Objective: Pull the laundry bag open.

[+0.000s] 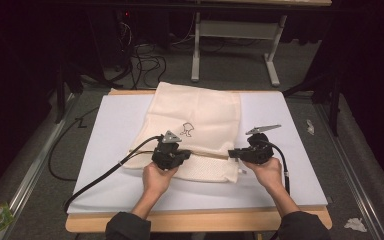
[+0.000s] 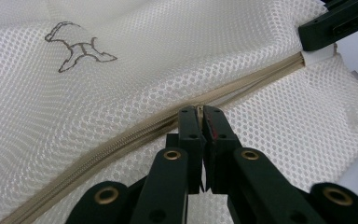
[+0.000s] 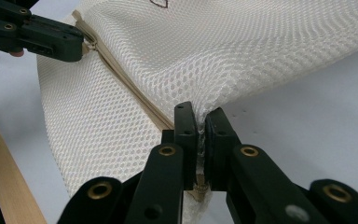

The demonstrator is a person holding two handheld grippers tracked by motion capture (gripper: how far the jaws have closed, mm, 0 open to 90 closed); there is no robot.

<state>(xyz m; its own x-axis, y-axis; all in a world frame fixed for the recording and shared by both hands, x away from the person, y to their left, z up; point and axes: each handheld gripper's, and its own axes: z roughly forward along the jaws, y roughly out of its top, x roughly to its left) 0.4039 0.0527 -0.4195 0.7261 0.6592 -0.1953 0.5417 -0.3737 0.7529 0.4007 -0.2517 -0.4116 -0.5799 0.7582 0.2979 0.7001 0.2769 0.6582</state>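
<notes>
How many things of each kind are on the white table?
Mesh bags: 1
Grippers: 2, left and right, both shut on the bag
Total: 3

A fixed high view looks forward and down over the table [image 1: 300, 190] from the person's side. Each gripper view rides close, looking along its own jaws at the mesh bag [image 2: 121, 93]; all three share its tan zipper [image 3: 121, 74].
</notes>
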